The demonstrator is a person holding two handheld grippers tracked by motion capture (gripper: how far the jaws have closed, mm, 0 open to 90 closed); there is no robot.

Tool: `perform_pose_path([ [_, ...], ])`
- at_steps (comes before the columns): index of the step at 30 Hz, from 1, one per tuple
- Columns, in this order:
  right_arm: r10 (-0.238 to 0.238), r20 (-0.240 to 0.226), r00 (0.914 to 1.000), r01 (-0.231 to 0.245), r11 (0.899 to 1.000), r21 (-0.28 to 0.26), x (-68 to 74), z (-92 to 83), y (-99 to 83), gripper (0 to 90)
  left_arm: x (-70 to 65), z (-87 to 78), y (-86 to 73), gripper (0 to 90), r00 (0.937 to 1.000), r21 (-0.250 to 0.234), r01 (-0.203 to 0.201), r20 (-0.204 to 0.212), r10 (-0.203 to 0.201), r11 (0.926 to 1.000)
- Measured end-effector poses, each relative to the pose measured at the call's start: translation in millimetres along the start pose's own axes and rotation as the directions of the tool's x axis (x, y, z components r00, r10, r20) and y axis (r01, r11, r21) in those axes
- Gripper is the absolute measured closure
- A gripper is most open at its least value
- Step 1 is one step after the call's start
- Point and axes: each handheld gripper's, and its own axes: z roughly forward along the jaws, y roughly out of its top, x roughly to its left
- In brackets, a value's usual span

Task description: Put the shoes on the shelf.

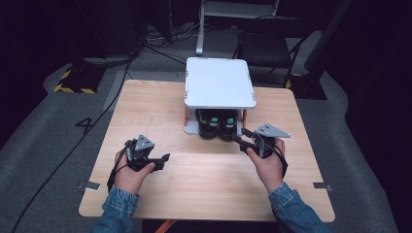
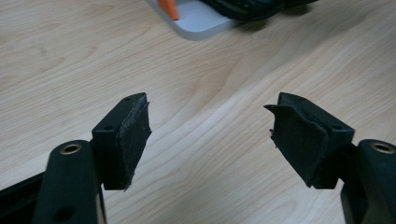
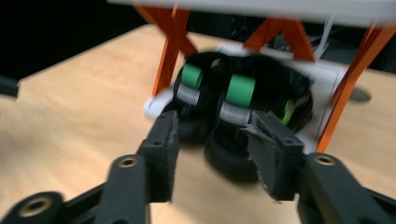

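We hold the left gripper (image 1: 163,158) wide open over bare table (image 1: 145,107), gripping nothing. Our right gripper (image 1: 239,139) stands partly open, empty, just before the black wheels (image 3: 233,140) under the white shelf (image 1: 219,81).

Count recorded: one light wooden tabletop (image 1: 160,104); one white two-tier rack with orange posts (image 1: 219,81); two black wheels with green hubs (image 1: 217,125) on its lower tier; two handheld black grippers (image 1: 163,158).

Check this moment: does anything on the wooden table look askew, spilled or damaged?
Nothing spilled or toppled. The two black wheels with green hubs sit side by side on the lower level of the white two-tier rack with orange posts. The left gripper's pads look frayed at the edges.
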Motion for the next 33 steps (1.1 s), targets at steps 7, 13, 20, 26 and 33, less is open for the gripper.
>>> perform_pose_path([
  [7, 0.001, -0.015, 0.9999, 0.000, 0.995, 0.100, 3.7, 4.6, -24.2, 76.7, -24.8, 28.0, 10.7, 49.5, 0.9957, -0.027, -0.058, 0.071, 0.060, 0.9979],
  [13, 0.008, -0.027, 0.9996, -0.004, 0.989, 0.145, 0.8, 10.8, -35.6, 88.4, -39.9, 50.7, 22.7, 80.0, 0.9870, -0.025, -0.088, 0.133, 0.090, 0.9958],
  [20, 0.024, -0.037, 0.9990, -0.017, 0.986, 0.168, -7.1, 22.4, -43.3, 90.0, -54.1, 87.8, 44.2, 90.0, 0.9790, -0.033, -0.109, 0.170, 0.113, 0.9935],
  [26, 0.043, -0.032, 0.9986, -0.037, 0.985, 0.169, -18.0, 38.2, -40.4, 90.0, -57.0, 121.0, 59.8, 90.0, 0.9788, -0.042, -0.070, 0.190, 0.077, 0.9966],
  [33, 0.055, -0.030, 0.9980, -0.049, 0.982, 0.181, -28.3, 62.7, -36.7, 90.0, -50.0, 146.6, 70.8, 90.0, 0.9849, -0.037, -0.033, 0.169, 0.039, 0.9988],
])
